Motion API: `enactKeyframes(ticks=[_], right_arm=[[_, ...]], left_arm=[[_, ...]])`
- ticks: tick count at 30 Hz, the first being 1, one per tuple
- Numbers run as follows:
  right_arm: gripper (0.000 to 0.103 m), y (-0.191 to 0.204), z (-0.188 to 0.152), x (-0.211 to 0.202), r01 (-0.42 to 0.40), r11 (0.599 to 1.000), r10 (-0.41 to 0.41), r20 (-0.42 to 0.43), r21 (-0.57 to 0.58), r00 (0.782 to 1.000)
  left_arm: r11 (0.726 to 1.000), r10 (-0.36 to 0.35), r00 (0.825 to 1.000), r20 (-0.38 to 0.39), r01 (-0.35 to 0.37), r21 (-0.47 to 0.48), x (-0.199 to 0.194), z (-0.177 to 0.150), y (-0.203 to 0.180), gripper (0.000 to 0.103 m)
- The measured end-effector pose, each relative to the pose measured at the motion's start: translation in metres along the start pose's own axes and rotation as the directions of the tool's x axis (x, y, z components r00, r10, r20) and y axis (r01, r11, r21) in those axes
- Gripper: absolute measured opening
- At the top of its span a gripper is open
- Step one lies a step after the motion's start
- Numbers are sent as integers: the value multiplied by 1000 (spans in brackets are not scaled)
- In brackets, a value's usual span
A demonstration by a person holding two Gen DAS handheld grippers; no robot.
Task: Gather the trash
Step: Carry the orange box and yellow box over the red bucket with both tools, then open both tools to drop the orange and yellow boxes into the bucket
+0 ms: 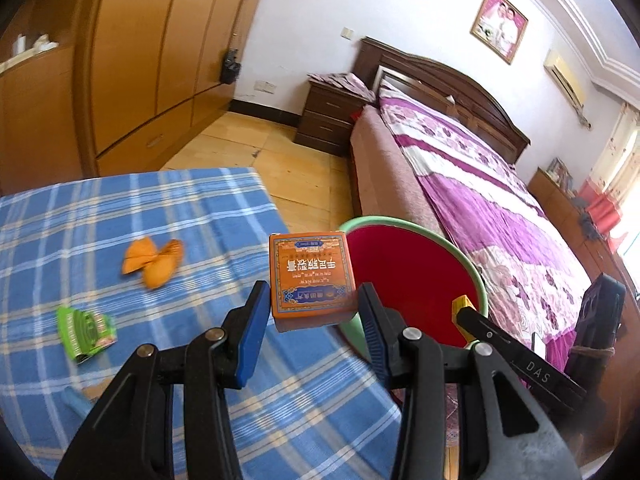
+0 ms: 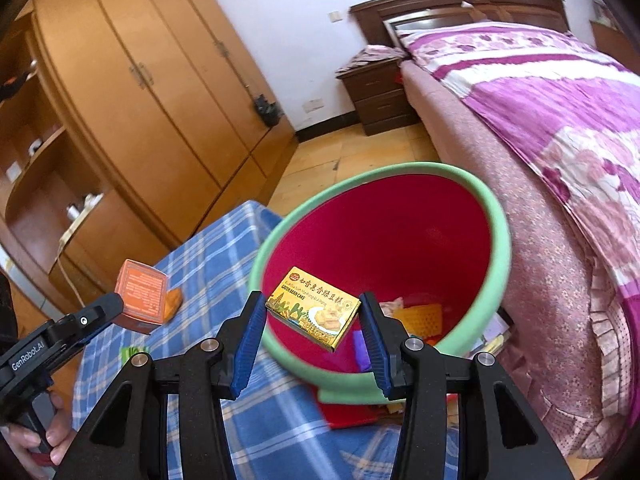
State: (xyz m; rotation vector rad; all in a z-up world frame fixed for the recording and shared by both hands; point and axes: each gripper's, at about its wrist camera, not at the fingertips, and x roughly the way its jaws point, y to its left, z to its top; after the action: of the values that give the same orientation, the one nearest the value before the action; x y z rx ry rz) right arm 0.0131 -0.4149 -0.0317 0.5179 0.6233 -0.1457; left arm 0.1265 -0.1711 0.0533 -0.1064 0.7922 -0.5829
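My left gripper (image 1: 314, 288) is shut on an orange box (image 1: 310, 276), held in the air over the table's edge beside the bin. The bin (image 1: 478, 276) is red inside with a green rim. My right gripper (image 2: 312, 298) is shut on a yellow green-bean-cake box (image 2: 316, 308), held above the bin's (image 2: 500, 232) mouth. Several scraps of trash (image 2: 420, 316) lie at its bottom. On the blue plaid tablecloth (image 1: 180, 208) lie an orange wrapper (image 1: 154, 260) and a green packet (image 1: 86, 330). The right wrist view also shows the orange box (image 2: 142, 296) at the left.
A bed with a purple flowered cover (image 1: 500, 208) runs along the bin's right side. A dark nightstand (image 1: 332, 116) stands at its head and a wooden wardrobe (image 1: 160, 52) lines the left wall. A person's hand (image 2: 52, 440) grips the left tool's handle.
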Motion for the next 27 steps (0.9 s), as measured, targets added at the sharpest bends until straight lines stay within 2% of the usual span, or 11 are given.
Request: enactKeyframes(ticks=[9,16,22,27], right_arm=[[48,-21,5,8,17,999,-18,8,44,1000],[48,-35,12,0,15,997,-20,59,80,998],[48,-43,19,-5,30,996,-38,91,87,995],[48,-49,20,-4,28,996,-37,96,91,995]], left_arm=[[997,-26,999,-35,28,73,35,7,-32,46],[988,-32,998,-54,40,150,60,7,-54,46],[979,-9,996,-85,26,203,79,-3,-66,46],[968,9,997,-71,9,249,80,-9,-72,46]])
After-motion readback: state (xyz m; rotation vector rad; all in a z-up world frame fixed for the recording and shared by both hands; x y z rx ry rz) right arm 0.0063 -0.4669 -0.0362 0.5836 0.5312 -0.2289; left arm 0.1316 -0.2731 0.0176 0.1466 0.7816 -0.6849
